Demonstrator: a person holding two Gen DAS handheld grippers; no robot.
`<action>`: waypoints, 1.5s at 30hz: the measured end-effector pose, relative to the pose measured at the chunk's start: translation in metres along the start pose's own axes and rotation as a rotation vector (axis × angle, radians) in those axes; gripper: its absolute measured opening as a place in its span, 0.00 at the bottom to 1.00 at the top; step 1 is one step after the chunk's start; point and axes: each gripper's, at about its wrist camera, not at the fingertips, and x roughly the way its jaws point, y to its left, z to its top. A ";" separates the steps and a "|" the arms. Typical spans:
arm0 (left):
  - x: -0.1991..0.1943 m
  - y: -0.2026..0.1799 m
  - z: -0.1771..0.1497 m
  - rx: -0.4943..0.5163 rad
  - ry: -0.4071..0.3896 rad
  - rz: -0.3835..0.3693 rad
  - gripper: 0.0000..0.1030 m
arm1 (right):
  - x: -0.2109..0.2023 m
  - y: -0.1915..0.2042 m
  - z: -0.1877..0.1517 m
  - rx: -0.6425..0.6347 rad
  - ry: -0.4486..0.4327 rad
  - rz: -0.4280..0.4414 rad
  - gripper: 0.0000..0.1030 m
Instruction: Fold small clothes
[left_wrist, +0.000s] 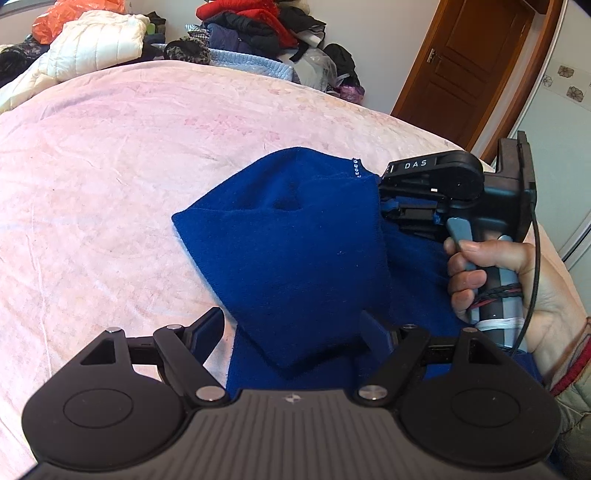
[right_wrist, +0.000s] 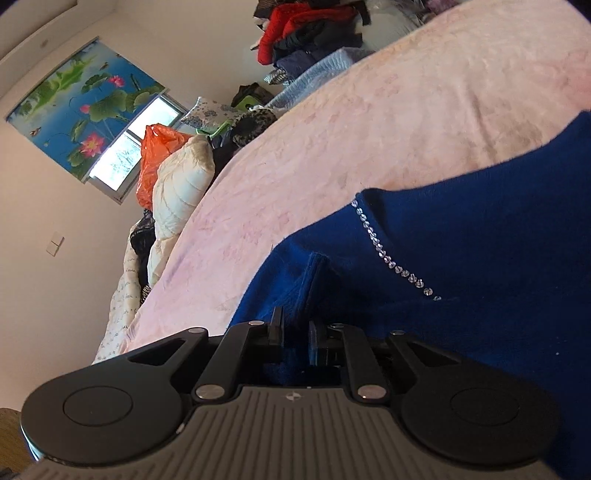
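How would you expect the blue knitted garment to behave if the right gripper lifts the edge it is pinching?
The blue garment already lies creased on the pink blanket, so it would probably droop limply from the right gripper. It looks soft and fuzzy, so likely light and unlikely to slip.

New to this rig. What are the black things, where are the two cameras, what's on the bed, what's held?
No robot: a person holds a two-finger gripper in each hand, each with a fisheye camera looking along its fingers. The left camera shows the left gripper open, its fingers either side of a blue garment on a pink blanket. It also shows the right gripper and the hand on its handle. The right camera shows the right gripper shut on the garment's edge, near a rhinestone trim. A clothes pile lies at the bed's far end.
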 end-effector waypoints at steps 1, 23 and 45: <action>-0.002 0.000 0.000 -0.002 -0.005 -0.001 0.78 | 0.004 -0.003 0.000 0.013 0.016 -0.014 0.17; -0.012 -0.019 0.005 0.012 -0.060 0.009 0.78 | -0.096 0.120 0.072 -0.236 -0.285 0.169 0.09; 0.038 -0.042 0.032 0.052 -0.079 0.162 0.78 | -0.169 0.077 0.094 -0.202 -0.495 0.078 0.09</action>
